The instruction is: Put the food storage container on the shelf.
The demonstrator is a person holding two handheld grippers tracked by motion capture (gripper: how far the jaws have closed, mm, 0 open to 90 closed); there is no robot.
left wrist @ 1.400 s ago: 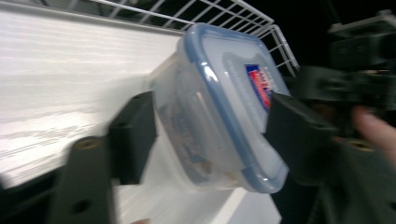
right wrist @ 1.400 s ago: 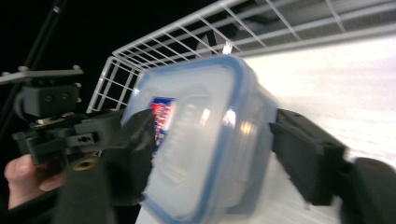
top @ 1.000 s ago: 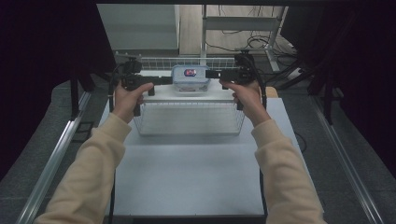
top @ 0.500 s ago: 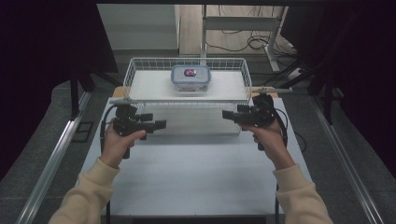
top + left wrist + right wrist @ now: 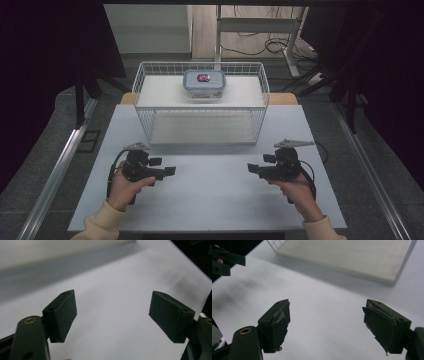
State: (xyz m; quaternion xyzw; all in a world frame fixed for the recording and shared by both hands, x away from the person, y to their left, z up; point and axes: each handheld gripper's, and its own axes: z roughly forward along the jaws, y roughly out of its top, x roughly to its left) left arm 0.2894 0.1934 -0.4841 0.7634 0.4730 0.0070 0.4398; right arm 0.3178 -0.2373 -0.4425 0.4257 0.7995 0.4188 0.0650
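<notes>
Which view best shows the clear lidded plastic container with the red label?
The high view: the clear lidded plastic container sits whole on the white wire basket's top. The right gripper view catches just the basket's lower corner; the left gripper view faces bare table.

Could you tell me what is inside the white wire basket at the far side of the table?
A lidded clear container sits on the raised shelf in the wire basket, toward its back. A red item shows through the lid; the rest of its contents are hidden. The lower level looks bare.

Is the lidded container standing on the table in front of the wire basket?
No, the lidded container sits inside the white wire basket, toward its far side.
</notes>
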